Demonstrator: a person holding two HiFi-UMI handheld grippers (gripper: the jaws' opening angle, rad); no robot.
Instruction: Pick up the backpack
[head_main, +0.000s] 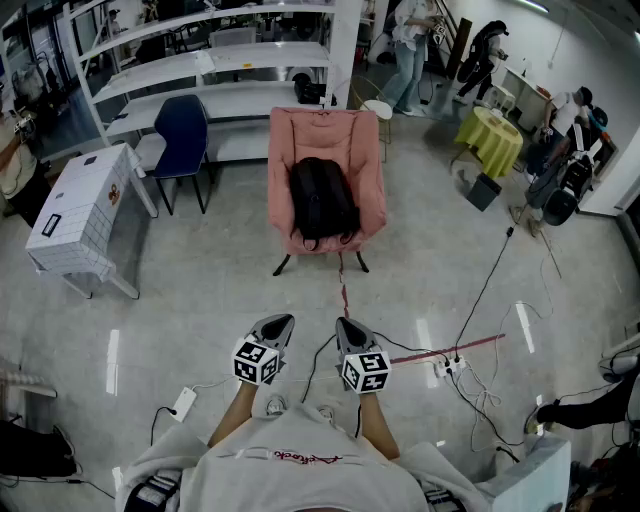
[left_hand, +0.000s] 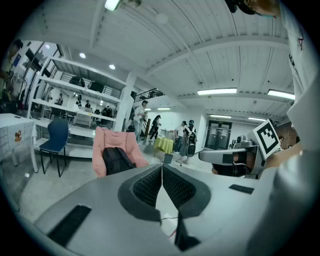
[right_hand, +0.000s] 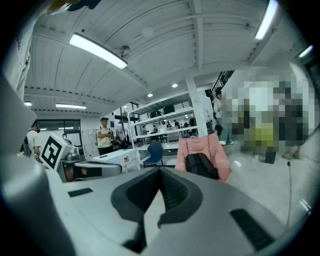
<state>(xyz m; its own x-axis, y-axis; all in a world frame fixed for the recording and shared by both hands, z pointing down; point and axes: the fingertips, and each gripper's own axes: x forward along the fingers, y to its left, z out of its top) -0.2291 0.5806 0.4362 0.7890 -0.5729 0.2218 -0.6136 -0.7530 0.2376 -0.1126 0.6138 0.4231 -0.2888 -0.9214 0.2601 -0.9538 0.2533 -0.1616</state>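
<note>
1. The backpack (head_main: 322, 200) is matt black cloth, soft and a little creased.
2. The armchair (head_main: 325, 132) is covered in pink cloth, matt and padded.
3. The floor (head_main: 200, 290) is pale, smooth and glossy; lights show in it as white streaks.
4. My left gripper (head_main: 283, 322) and right gripper (head_main: 347, 324) have smooth, matt grey plastic shells.
5. Their pads (left_hand: 149, 186) are dark, matt and finely ribbed, rubber by the look.
6. The tablecloth (head_main: 490, 135) is yellow fabric, hanging in folds.
7. The shelves (head_main: 230, 95) look like smooth white painted metal.

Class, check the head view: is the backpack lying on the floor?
No, the backpack sits on the seat of the pink chair, leaning against its backrest.
</note>
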